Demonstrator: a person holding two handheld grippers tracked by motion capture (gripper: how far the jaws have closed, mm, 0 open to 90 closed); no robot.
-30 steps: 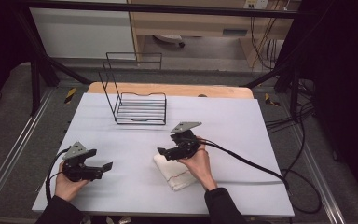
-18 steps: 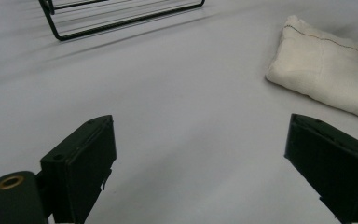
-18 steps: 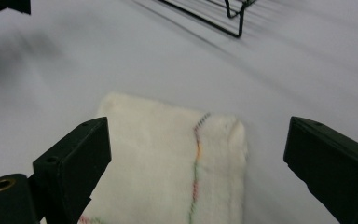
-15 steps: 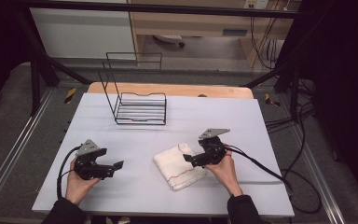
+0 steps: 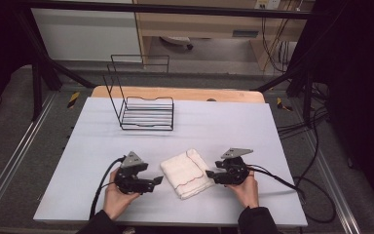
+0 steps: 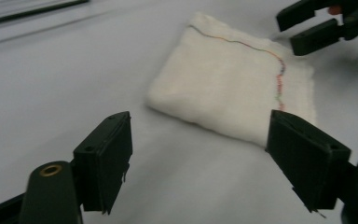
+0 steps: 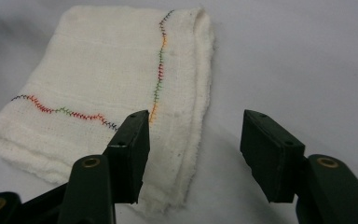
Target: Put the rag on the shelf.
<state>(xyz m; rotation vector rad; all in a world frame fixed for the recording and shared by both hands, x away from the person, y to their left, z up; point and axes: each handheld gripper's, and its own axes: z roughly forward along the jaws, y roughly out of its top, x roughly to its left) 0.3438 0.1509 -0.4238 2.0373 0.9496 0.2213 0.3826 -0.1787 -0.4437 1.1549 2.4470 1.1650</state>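
Folded white cloth (image 5: 187, 173) flat on the worktop (image 5: 224, 122) between left tool (image 5: 158, 180) and right tool (image 5: 208, 174), both gaping and empty, each now nearer the cloth than before; wire rack (image 5: 146, 109) well behind, unobstructed.

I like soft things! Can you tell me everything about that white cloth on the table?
The cloth is cream-white and looks soft and woven, with a wavy line of colourful stitching. It is folded into a thick square and lies flat on the pale table, between the two open grippers. Neither one holds it.
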